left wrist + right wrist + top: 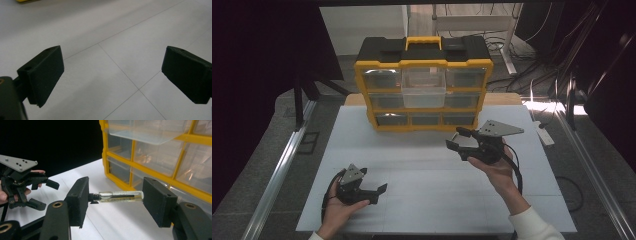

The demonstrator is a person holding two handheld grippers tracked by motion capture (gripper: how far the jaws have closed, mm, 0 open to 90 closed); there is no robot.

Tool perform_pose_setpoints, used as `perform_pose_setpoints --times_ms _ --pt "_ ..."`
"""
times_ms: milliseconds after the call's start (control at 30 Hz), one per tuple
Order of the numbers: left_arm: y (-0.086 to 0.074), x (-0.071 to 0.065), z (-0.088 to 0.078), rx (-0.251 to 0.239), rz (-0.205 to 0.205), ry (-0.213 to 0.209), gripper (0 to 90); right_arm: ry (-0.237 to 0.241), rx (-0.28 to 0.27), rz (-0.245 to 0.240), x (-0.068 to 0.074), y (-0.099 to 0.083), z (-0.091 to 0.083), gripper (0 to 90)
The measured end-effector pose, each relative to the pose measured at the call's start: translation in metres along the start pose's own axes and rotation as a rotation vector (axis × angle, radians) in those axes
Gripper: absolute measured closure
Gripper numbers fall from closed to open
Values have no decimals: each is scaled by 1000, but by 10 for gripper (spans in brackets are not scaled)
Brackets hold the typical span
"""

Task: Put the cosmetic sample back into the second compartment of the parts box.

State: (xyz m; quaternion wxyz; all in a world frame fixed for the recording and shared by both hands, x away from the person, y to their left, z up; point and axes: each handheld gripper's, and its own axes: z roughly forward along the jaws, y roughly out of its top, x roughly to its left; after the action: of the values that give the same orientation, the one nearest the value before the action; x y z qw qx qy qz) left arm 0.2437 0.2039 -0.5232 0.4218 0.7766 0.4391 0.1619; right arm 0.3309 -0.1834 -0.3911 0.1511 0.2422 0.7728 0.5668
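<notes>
On white table [432, 200], front of the organizer [423, 85]: right gripper [457, 140] holds a vial [120, 196], left gripper [379, 192] empty.
Organizer is yellow and black with clear drawers, standing at the far edge of the table; its top middle drawer [424, 85] is pulled out toward the person. Right gripper sits just in front of the organizer's right half, off the table, jaws clamped end to end on the small clear vial, which lies level between the pads [80, 200]; dark cap end at one pad, yellowish liquid inside. Left gripper is well away from the organizer, near the table's front left, held low in the left hand [337, 210], jaws spread wide with nothing between them, bare table under them. Right hand [497, 170] grips the right gripper from below.
</notes>
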Motion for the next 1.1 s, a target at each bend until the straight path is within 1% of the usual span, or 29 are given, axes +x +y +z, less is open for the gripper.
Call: perform_pose_setpoints --times_ms 200,367,567,633,667,700,900,1100 --pt "0 0 0 0 1 1 45 -3 -27 0 2 7 -5 404" --pt "1 0 -2 -12 -1 5 45 -6 -36 -2 2 11 -8 405" --pt "0 0 -2 -7 -8 7 45 -11 -43 -11 4 17 -9 405" --pt "0 0 -2 -8 -5 8 47 -8 -55 -7 4 18 -10 405" --pt "0 0 -2 -8 -5 9 47 -12 -54 -13 4 20 -11 405" --pt "0 0 -2 -7 -5 9 47 -9 -62 -10 4 20 -10 404" --pt "0 1 -1 -7 -6 9 47 -13 -74 -8 4 25 -11 405" --pt "1 -1 -2 -18 1 7 50 -12 -88 -3 3 31 -9 405"
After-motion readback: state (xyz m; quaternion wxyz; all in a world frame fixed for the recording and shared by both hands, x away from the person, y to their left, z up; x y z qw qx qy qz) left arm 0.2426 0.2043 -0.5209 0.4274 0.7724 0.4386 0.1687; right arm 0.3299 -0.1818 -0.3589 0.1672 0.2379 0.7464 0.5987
